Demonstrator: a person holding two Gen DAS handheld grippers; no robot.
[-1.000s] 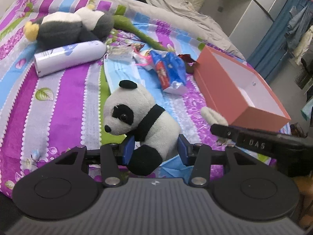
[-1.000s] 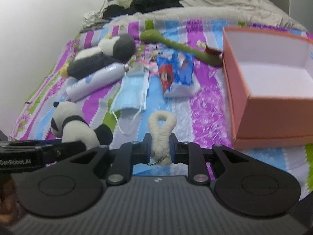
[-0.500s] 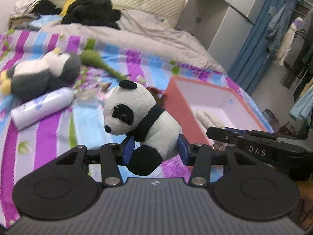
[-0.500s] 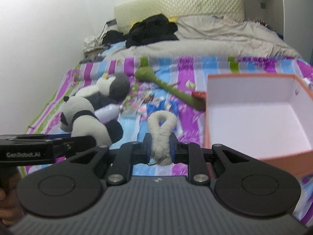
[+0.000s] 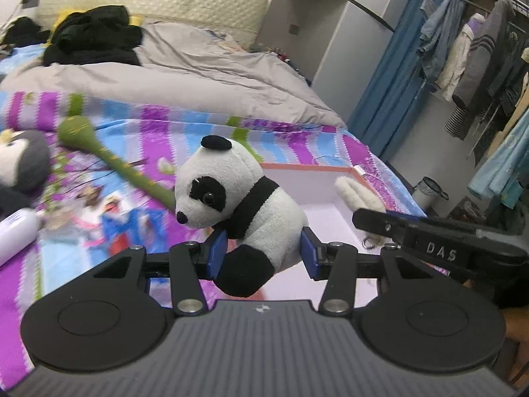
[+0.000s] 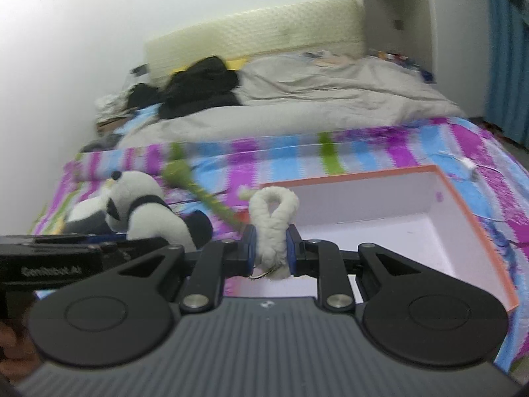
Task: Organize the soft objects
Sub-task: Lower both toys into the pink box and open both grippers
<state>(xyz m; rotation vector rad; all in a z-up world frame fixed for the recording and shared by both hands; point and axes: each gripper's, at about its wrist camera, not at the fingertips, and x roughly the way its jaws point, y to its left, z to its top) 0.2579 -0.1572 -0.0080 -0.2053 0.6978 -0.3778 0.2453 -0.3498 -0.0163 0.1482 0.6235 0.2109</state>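
My left gripper (image 5: 263, 253) is shut on a black and white panda plush (image 5: 241, 205), its blue pads pressing the body from both sides, held in the air above the near edge of the orange box (image 5: 304, 166). My right gripper (image 6: 270, 250) is shut on a cream woolly loop keychain (image 6: 272, 215), raised over the box (image 6: 463, 218), whose white inside shows nothing lying in it. The right wrist view also shows the panda (image 6: 145, 210) at left. The cream loop (image 5: 357, 195) shows at right in the left wrist view.
On the striped bedspread (image 5: 198, 122) lie a long green plush (image 5: 109, 155), a grey and white penguin plush (image 5: 23, 162), a white bottle (image 5: 15, 231) and blue-red packets (image 5: 125, 221). A grey duvet (image 5: 205, 66) and black clothes (image 5: 92, 36) lie farther back. Hanging clothes (image 5: 476, 49) stand right of the bed.
Both grippers rose and carried their plush items from the bedspread toward the orange box, which now sits right under them. Both grips stayed the same.
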